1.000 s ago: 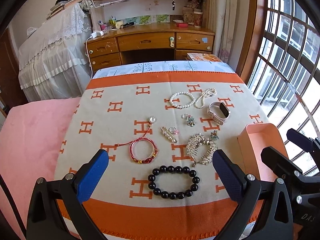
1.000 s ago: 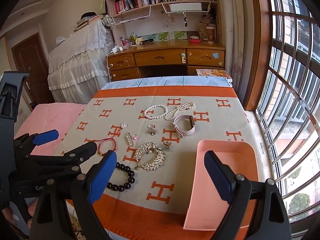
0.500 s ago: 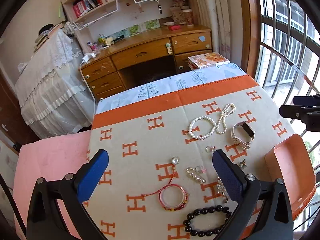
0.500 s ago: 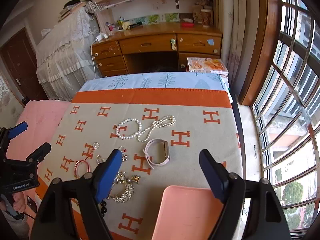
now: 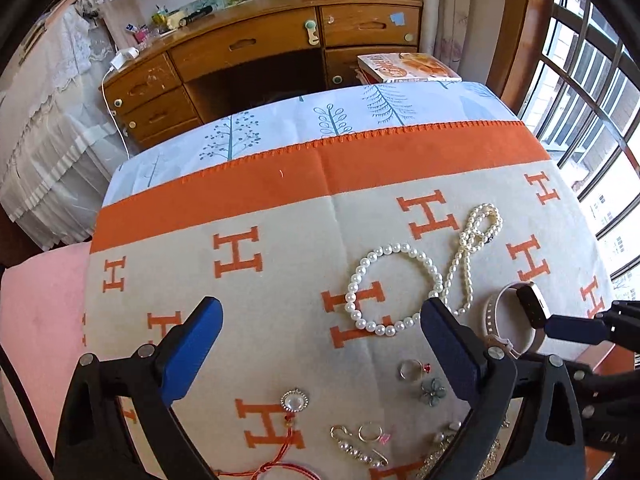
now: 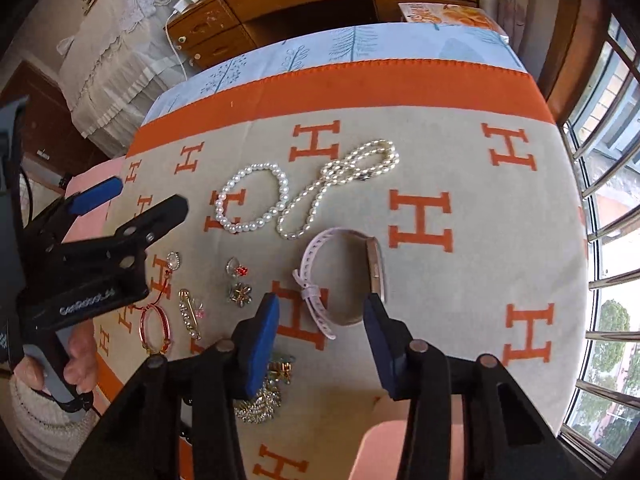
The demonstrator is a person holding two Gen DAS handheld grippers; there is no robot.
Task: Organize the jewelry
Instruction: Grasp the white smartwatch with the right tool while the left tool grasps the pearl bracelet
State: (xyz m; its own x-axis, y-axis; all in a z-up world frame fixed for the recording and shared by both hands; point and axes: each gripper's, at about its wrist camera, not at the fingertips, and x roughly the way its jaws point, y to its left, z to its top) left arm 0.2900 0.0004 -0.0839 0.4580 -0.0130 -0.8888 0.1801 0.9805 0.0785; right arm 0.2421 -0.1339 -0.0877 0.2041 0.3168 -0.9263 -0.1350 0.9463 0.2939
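Note:
Jewelry lies on an orange and beige blanket (image 5: 280, 240). My right gripper (image 6: 322, 334) is open, low over a pale pink watch (image 6: 344, 276), its fingers either side of the watch's near end. The watch also shows in the left wrist view (image 5: 516, 312). My left gripper (image 5: 320, 340) is open and empty, just near of a pearl bracelet (image 5: 394, 288) and a pearl necklace (image 5: 472, 248). The bracelet (image 6: 252, 198) and necklace (image 6: 340, 184) lie beyond the watch. A ring (image 6: 236, 268), flower brooch (image 6: 240, 294), pin (image 6: 190, 314), red string bracelet (image 6: 154, 326) and crystal brooch (image 6: 260, 400) lie left.
A pink tray (image 6: 384, 452) sits at the near right under my right gripper. A wooden desk (image 5: 260, 48) and a book (image 5: 408, 68) stand beyond the bed. A window (image 6: 612, 200) is on the right. A pink sheet (image 5: 40, 320) lies left.
Both grippers have moved forward and down toward the blanket. The right one has come over the watch, the left one close to the pearl bracelet. Both stay open.

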